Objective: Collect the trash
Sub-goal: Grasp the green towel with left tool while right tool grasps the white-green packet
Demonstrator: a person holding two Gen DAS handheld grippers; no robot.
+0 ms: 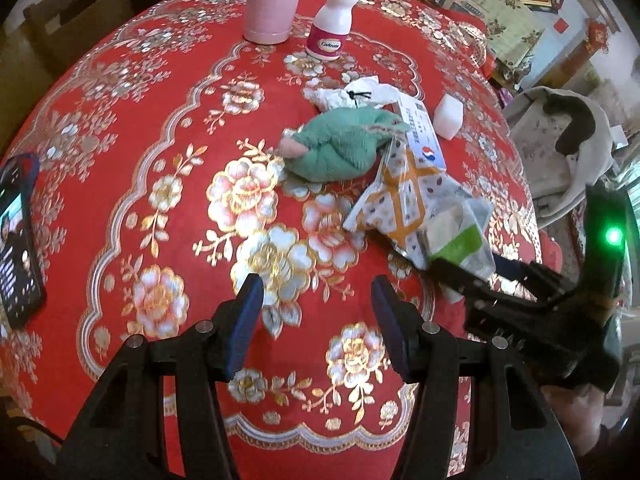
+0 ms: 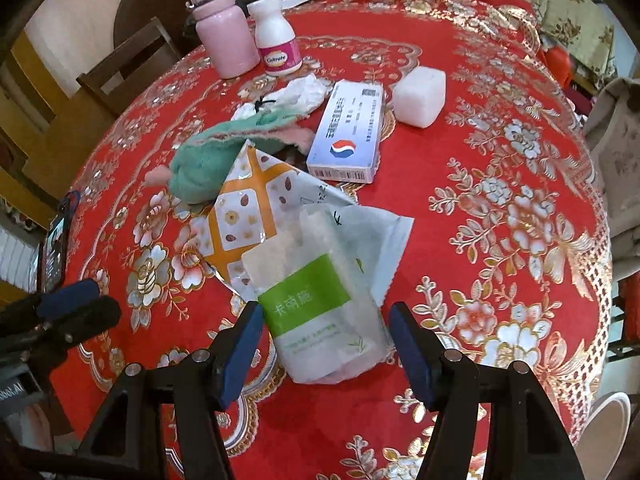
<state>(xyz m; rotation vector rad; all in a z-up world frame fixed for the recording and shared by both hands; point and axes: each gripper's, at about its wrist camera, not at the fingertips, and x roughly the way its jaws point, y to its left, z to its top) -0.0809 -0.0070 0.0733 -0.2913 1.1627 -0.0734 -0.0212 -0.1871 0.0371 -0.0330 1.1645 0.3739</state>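
While we hold both tools low over the red flowered tablecloth [image 1: 120, 168], our left gripper [image 1: 316, 320] points across the table with its blue pads spread wide and nothing between them. Our right gripper [image 2: 326, 350] is spread wide too, tilted down at the trash. The clear wrapper with the green label [image 2: 316, 312] lies flat between its pads, but we cannot tell if either pad touches it. This wrapper rests on top of an orange and white snack bag [image 2: 248, 216]. Just past the bag lie a green cloth [image 2: 208, 160], a crumpled white tissue [image 2: 300, 94] and a blue and white medicine box [image 2: 348, 132]. Farther back stand a pink bottle [image 2: 224, 36] and a white Caltrate bottle [image 2: 276, 36], side by side.
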